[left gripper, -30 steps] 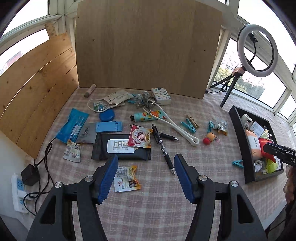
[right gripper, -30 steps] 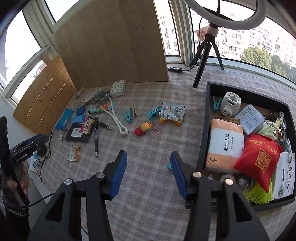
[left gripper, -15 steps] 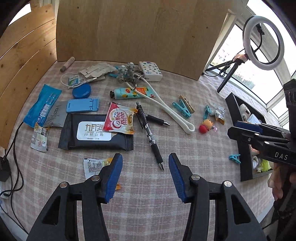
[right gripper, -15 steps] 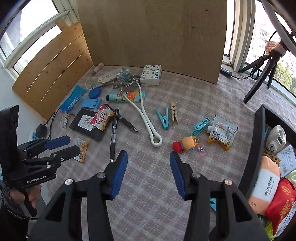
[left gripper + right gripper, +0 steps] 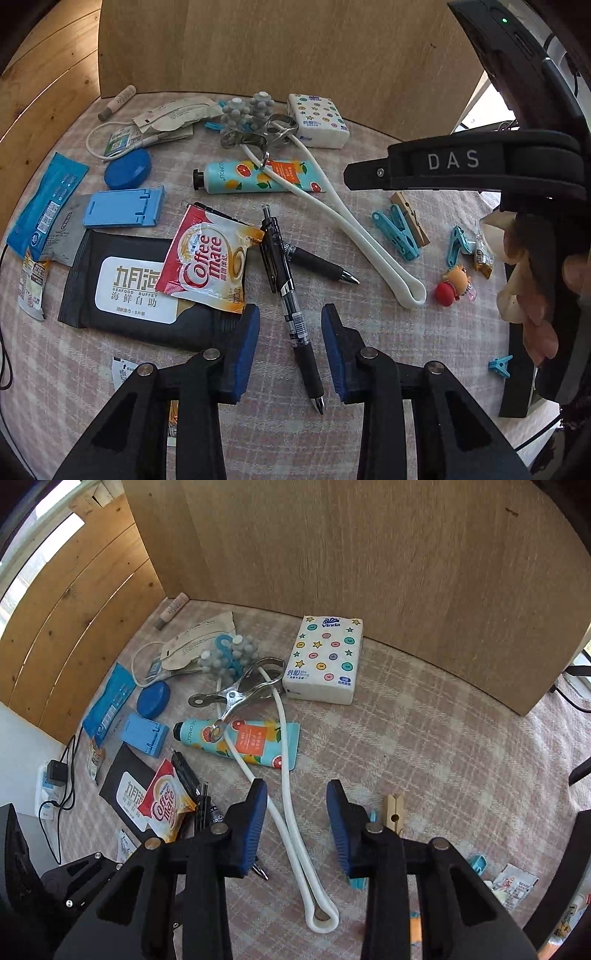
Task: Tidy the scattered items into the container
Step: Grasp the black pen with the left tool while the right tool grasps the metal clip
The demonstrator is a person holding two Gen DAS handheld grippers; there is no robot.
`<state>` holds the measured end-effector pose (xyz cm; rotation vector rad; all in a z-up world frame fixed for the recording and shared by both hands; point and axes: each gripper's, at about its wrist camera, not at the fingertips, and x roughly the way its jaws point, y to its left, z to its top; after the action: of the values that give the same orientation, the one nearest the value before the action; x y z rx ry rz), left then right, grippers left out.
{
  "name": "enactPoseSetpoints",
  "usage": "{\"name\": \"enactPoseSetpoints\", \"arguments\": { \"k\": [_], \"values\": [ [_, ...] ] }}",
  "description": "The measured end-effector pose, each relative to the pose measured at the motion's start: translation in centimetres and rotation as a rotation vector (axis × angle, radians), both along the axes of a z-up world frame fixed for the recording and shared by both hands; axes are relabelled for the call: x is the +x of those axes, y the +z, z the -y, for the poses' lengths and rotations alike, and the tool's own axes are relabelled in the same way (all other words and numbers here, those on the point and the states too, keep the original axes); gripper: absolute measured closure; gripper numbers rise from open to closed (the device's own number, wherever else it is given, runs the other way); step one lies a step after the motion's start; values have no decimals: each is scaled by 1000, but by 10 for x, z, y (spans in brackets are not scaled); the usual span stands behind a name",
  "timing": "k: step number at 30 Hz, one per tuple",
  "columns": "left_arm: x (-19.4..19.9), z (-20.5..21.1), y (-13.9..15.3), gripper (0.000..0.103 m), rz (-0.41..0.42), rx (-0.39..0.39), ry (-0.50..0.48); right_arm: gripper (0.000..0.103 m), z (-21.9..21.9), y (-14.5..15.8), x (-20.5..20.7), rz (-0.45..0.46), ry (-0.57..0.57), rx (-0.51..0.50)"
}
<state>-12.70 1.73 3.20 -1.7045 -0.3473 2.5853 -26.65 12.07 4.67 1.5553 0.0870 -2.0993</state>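
Left hand-held gripper (image 5: 290, 341) straddles the black pen (image 5: 291, 306) at lower centre, jaws closing in but not yet gripping; right hand-held gripper (image 5: 295, 821), likewise unclenched, brackets the white loop (image 5: 291, 812). I'd centre each before squeezing, lifting clear of the Coffee-mate sachet (image 5: 207, 258).

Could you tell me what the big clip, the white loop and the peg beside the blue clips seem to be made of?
Clip: bare metal, with a shiny mirror-like glint.
Loop: probably silicone or soft plastic; matte, smooth, bending.
Peg: wood, pale tan, unpainted, apparently with visible grain.
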Motion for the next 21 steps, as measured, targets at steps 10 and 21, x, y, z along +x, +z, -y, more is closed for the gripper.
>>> {"name": "enactPoseSetpoints", "arguments": {
  "k": [10,21],
  "values": [
    [1,3,-9,77,12,1,2,70,-12,7,-14,38,-16,-110],
    [4,0,-15,87,19,-10,-23,69,38,-12,-57,261,-165,-216]
  ]
}}
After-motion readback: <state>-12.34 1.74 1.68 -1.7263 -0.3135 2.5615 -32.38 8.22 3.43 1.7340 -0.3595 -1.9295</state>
